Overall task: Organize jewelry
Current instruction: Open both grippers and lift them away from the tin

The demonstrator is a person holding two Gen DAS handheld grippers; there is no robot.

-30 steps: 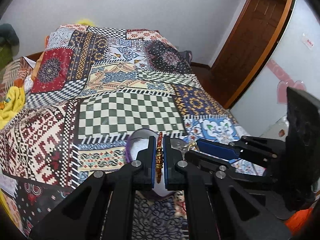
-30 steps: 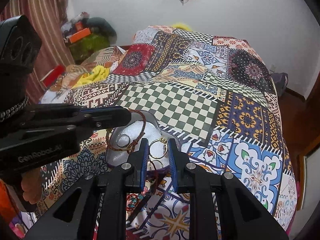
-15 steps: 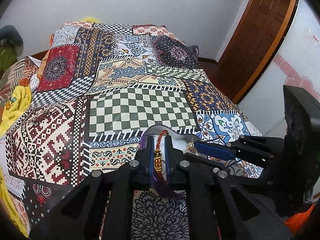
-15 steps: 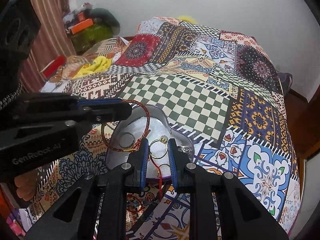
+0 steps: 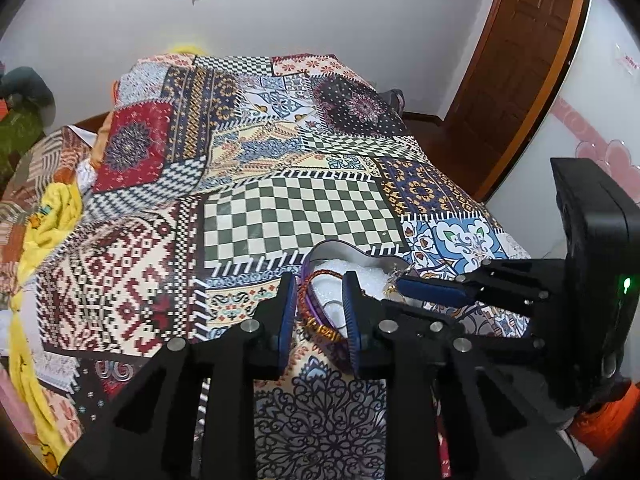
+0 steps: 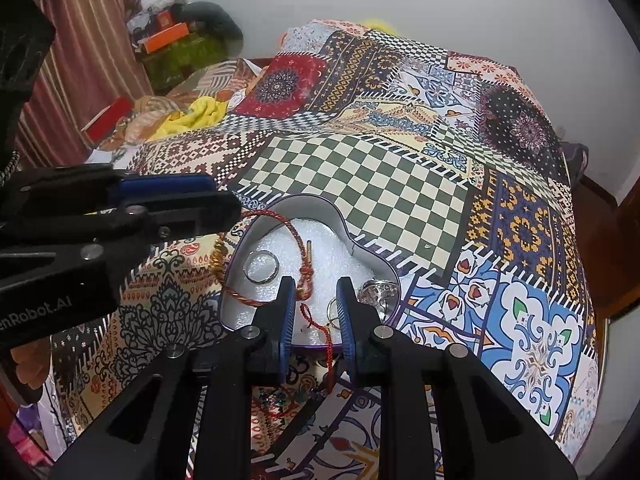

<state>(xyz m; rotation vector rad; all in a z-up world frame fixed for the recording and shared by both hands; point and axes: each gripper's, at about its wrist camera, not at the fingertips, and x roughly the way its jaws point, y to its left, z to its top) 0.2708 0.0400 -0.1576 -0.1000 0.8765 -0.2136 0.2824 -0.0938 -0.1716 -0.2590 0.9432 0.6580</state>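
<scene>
A heart-shaped tin box [image 6: 352, 220] with white foam lining sits on the patchwork bedspread; it also shows in the left wrist view [image 5: 332, 246]. A red-and-gold cord bracelet [image 6: 260, 300] lies draped over the box's left rim, partly inside; it shows between the left fingers in the left wrist view [image 5: 316, 320]. A silver ring [image 6: 262, 266], a gold ring [image 6: 333, 314] and a silver ornament [image 6: 378, 292] lie in the box. My left gripper [image 5: 319, 312] is open over the box's edge, bracelet loose below. My right gripper [image 6: 314, 308] is open over the box's near edge.
A thin red thread [image 6: 326, 344] hangs over the box's near rim, with more red jewelry [image 6: 276, 402] on the bedspread below. The patterned bedspread [image 6: 360, 176] stretches away. Yellow cloth [image 6: 192, 118] and clutter lie at far left. A wooden door [image 5: 516, 64] stands at right.
My left gripper has opened and let go of the red-and-gold bracelet, which has dropped onto the box's rim. My right gripper has opened wider.
</scene>
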